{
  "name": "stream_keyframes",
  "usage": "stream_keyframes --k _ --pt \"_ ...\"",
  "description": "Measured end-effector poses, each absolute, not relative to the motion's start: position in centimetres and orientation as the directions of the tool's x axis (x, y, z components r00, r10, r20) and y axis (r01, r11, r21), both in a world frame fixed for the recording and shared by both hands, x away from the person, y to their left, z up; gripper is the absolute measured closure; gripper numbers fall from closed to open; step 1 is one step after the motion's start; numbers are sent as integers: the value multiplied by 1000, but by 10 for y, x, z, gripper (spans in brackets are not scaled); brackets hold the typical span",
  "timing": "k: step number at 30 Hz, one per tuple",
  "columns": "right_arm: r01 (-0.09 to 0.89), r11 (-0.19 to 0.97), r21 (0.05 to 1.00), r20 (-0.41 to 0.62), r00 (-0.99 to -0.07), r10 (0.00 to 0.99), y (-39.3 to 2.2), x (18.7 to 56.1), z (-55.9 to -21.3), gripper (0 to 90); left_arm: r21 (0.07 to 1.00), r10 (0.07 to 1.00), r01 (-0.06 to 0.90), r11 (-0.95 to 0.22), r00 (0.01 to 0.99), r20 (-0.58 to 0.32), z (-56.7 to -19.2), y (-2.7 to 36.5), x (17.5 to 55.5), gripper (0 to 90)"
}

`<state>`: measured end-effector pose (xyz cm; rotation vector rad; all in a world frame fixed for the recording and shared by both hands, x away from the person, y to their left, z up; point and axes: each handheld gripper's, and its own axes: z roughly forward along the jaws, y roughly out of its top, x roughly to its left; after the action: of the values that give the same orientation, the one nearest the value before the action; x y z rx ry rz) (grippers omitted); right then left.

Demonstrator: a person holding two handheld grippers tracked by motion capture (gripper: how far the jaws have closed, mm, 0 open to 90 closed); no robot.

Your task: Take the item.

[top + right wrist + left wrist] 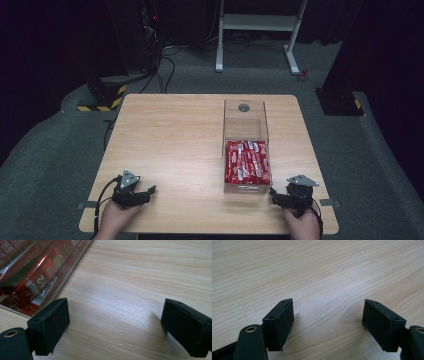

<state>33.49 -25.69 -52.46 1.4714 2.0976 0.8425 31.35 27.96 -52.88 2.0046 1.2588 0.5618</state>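
A clear plastic box [245, 120] stands on the right half of the wooden table [170, 140], and its near part holds several red snack packets [247, 161]. My left gripper [142, 195] rests near the front left edge, open, with bare wood between its pads [279, 323]. My right gripper [276, 197] sits at the front right, just beside the box's near right corner, open and holding nothing. In the right gripper view the box wall and red packets [32, 277] lie at the upper left, close to the left pad [50, 325].
A grey round object [244, 107] sits at the far end of the box. Beyond the table are a white desk frame [257, 30], cables and a yellow-black striped base [102, 97] on grey carpet. Bare wood spreads across the table's left and middle.
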Motion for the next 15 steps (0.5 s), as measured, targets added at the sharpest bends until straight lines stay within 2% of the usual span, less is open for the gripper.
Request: stream_keyframes --k 15 --pt "673 249 697 -10 -338 941 -257 335 -525 83 747 902 599 -287 432 0 -529 279 313 257"
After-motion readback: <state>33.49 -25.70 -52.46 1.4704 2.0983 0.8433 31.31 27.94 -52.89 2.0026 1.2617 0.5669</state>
